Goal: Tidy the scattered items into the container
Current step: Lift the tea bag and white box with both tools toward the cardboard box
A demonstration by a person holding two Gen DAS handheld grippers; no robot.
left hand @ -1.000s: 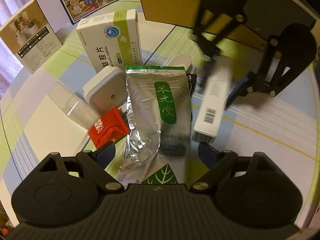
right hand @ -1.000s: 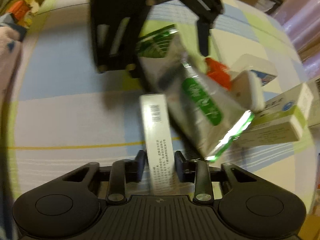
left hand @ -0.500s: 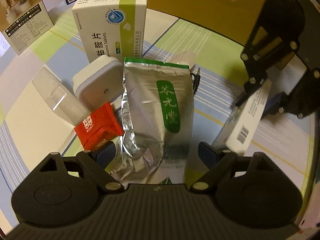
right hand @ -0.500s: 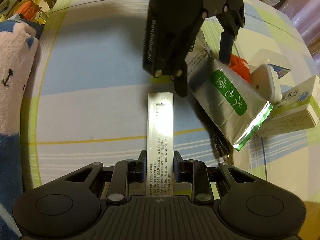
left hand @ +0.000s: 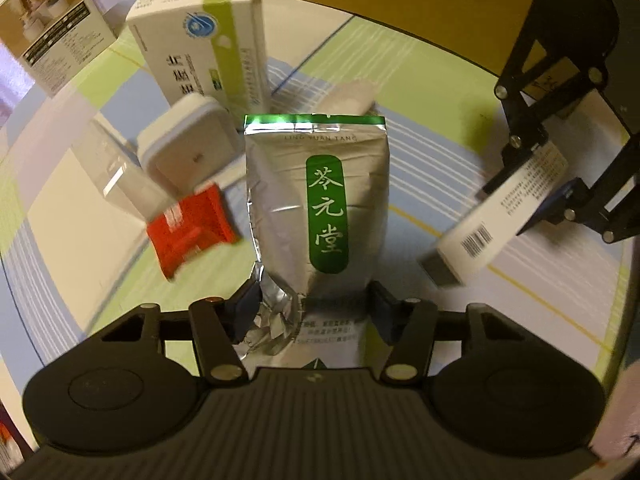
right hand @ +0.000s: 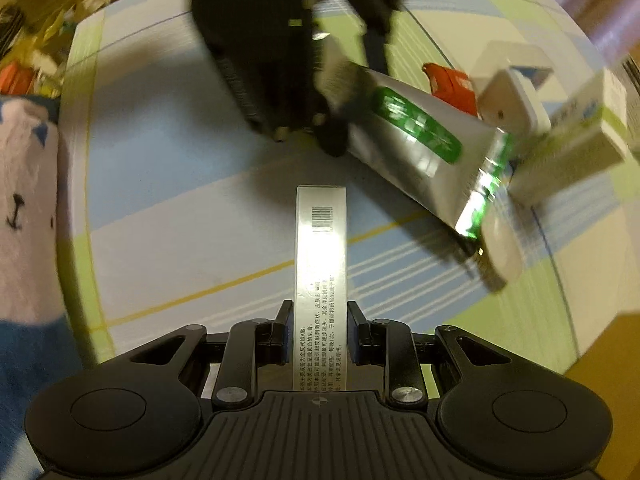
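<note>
A silver tea pouch [left hand: 320, 200] with a green label lies lengthwise between the fingers of my left gripper [left hand: 316, 300]. The jaws are closing, and both pads sit against the pouch's crinkled lower end. It stays sharp while the table blurs. From the right wrist view the pouch [right hand: 416, 136] slants up toward the left gripper [right hand: 280, 48]. My right gripper [right hand: 320, 320] is shut on a long white box [right hand: 320, 248] with a barcode, held above the cloth. The left wrist view shows that box [left hand: 504, 220] at the right, in the right gripper [left hand: 536, 184]. The brown cardboard container [left hand: 400, 0] stands at the back.
Left of the pouch lie a red packet [left hand: 188, 232], a white square case [left hand: 188, 152], a clear plastic piece [left hand: 116, 176] and a white-and-green medicine box [left hand: 208, 52]. A photo-printed box [left hand: 52, 44] stands far left. A soft pink-and-blue fabric thing [right hand: 24, 200] borders the cloth.
My left jaws have narrowed from wide open onto the pouch's lower end. The right gripper has carried the long box off to the right, away from the pouch.
</note>
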